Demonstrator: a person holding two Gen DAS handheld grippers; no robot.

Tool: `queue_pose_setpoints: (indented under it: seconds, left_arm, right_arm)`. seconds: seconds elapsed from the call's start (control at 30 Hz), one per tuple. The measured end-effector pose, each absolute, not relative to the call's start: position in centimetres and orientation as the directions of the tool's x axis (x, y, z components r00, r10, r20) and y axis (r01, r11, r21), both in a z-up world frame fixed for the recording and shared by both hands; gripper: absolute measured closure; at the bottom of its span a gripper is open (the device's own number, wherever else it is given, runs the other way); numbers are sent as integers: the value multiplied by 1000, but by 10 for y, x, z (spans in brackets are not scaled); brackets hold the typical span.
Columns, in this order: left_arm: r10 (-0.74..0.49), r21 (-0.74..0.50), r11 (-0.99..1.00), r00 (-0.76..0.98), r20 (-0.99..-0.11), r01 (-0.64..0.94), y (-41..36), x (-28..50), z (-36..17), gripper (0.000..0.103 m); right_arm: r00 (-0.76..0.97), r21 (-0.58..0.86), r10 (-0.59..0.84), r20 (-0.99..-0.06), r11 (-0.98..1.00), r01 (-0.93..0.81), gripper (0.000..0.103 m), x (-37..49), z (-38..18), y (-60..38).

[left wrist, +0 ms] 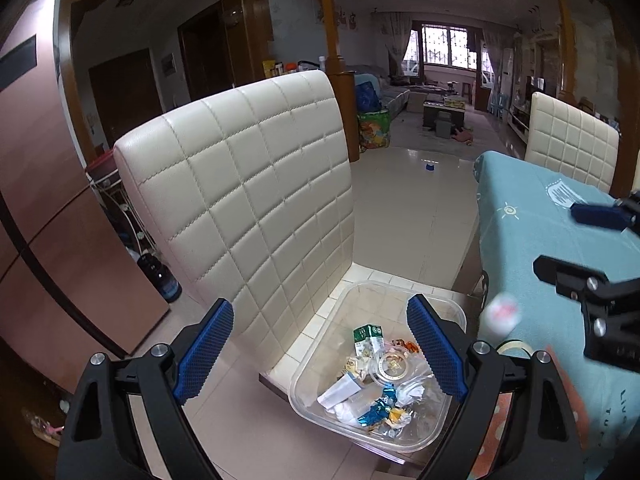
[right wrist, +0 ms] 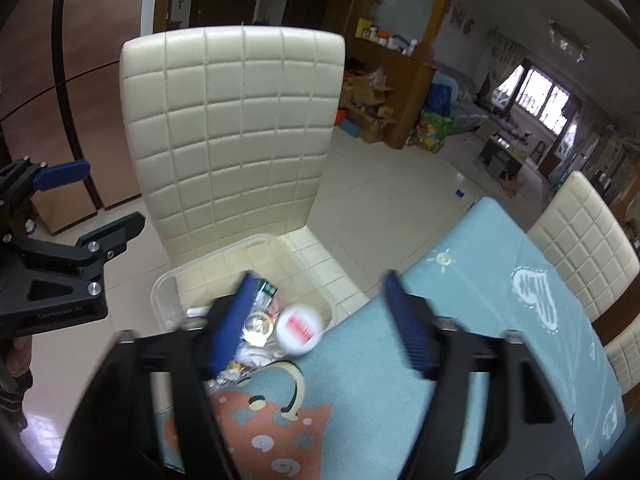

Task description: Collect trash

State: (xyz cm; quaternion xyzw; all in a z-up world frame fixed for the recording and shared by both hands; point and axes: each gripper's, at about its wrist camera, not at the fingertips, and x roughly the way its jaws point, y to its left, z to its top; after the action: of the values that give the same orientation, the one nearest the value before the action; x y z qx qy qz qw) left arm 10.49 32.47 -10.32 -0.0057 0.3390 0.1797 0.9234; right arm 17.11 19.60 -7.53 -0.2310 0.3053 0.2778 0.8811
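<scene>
Both my left tongs [left wrist: 320, 344] and right tongs [right wrist: 320, 320] gape wide, empty, over the clear trash tub [left wrist: 456, 312] on the chair [left wrist: 240, 184].

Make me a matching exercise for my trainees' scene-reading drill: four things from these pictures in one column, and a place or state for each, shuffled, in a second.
Things:
1. clear plastic bin
2. white round container
3. left tongs
4. teal tablecloth

Places or states:
A. spread over the table
B. blurred, at the table edge over the bin
C. on the cream chair's seat, holding wrappers
D. open, nothing between the pads

Pairs: 1-C, 2-B, 3-D, 4-A
</scene>
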Motion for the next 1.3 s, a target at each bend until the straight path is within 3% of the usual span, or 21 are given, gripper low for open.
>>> queue_pose_setpoints:
  seconds: [0.27,0.4,0.6,0.73,0.97,1.3]
  left_arm:
    - [303,87,943,725,-618,-320,315,103,-98,17]
    - [283,58,948,739,-611,-314,304,103,-91,17]
    - [274,34,948,757,-593,-316,284,95,-80,17]
    - [290,81,953,793,-536,-293,256,82,-65,17]
    - [228,9,965,827,-513,-260,230,72,-39,17]
    - [203,36,977,860,-468,-211,185,65,-29,17]
  right_arm:
    - [714,-271,300,-632,778,-567,19,166,-69,186]
    - [751,-260,224,-621,845,-467,4,165,-63,169]
    - [748,-201,177,-640,900,-386,4,153,-51,136]
    - [790,-209,125,-600,929,-305,4,130,-37,109]
    - [858,-165,67,-510,971,-174,4,89,-1,64]
    - [877,-128,19,-481,988,-91,4,75,14,21]
